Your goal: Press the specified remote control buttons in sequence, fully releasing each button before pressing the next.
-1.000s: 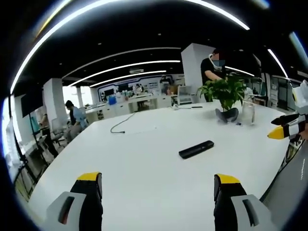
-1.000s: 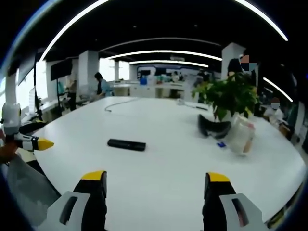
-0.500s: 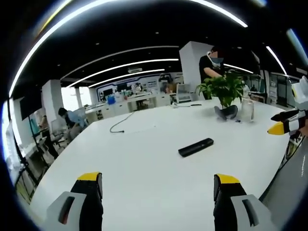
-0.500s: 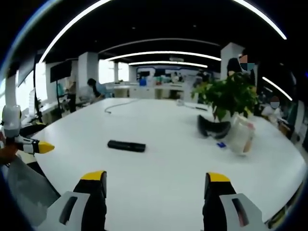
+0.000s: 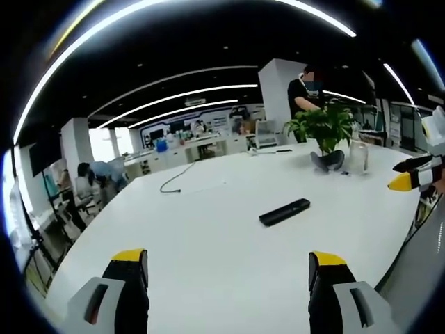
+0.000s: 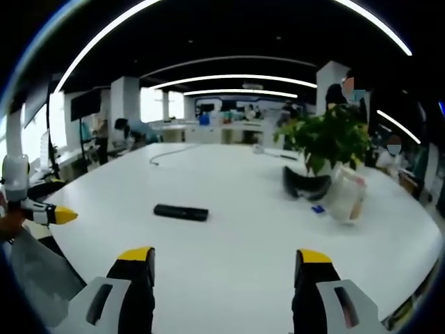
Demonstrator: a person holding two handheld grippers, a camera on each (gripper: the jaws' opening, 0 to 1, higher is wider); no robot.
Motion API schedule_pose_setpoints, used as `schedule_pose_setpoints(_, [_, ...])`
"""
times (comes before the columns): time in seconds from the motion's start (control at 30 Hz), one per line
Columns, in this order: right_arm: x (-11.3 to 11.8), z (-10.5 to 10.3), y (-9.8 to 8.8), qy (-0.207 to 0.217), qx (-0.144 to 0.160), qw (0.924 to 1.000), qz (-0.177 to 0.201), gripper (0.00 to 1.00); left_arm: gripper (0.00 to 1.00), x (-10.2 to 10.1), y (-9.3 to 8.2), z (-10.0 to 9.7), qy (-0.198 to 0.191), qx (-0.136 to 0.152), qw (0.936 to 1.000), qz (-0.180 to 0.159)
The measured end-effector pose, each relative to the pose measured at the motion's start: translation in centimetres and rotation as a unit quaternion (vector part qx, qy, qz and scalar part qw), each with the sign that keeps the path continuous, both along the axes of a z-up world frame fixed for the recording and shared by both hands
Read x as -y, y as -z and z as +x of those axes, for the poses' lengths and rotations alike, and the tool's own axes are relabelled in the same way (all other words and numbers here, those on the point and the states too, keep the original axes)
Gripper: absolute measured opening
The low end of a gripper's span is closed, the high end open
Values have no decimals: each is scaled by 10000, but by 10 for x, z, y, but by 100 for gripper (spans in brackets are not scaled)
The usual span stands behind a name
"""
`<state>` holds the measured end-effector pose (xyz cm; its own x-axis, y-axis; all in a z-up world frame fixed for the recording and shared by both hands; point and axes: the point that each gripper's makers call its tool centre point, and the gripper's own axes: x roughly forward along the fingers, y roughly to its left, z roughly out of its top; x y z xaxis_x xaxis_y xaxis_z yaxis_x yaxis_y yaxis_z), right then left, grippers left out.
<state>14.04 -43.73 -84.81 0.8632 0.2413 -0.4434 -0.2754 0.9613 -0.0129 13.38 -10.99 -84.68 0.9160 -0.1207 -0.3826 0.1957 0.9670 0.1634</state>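
A black remote control (image 5: 284,211) lies flat on the big white table (image 5: 208,236), a good way ahead of my left gripper (image 5: 228,278), whose jaws stand wide apart with nothing between them. The right gripper view has the same remote (image 6: 181,212) left of centre, well beyond my right gripper (image 6: 221,277), which is also open and empty. The yellow-tipped right gripper (image 5: 411,178) pokes in at the right edge of the left gripper view. At the left edge of the right gripper view the left gripper (image 6: 43,213) comes in.
A potted green plant (image 6: 325,142), a dark curved object (image 6: 304,184) and a clear pitcher (image 6: 345,196) stand at the table's far right. A cable (image 5: 175,179) trails across the far side. A person (image 5: 307,90) stands behind the plant; others sit at desks far back.
Both views have shifted only slightly. The remote lies where it was. A person in the far background has walked and bent lower on the left.
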Motion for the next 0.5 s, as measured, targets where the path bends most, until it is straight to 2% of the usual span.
schedule_pose_setpoints(0.27, [0,-1,0,-12,4,10000,24,80,99,1,2,0,18,-18,10000,32])
schedule_pose_setpoints(0.5, [2,-1,-3,59,85,9999,100,79,99,3,4,-1,68,-82,9999,-78])
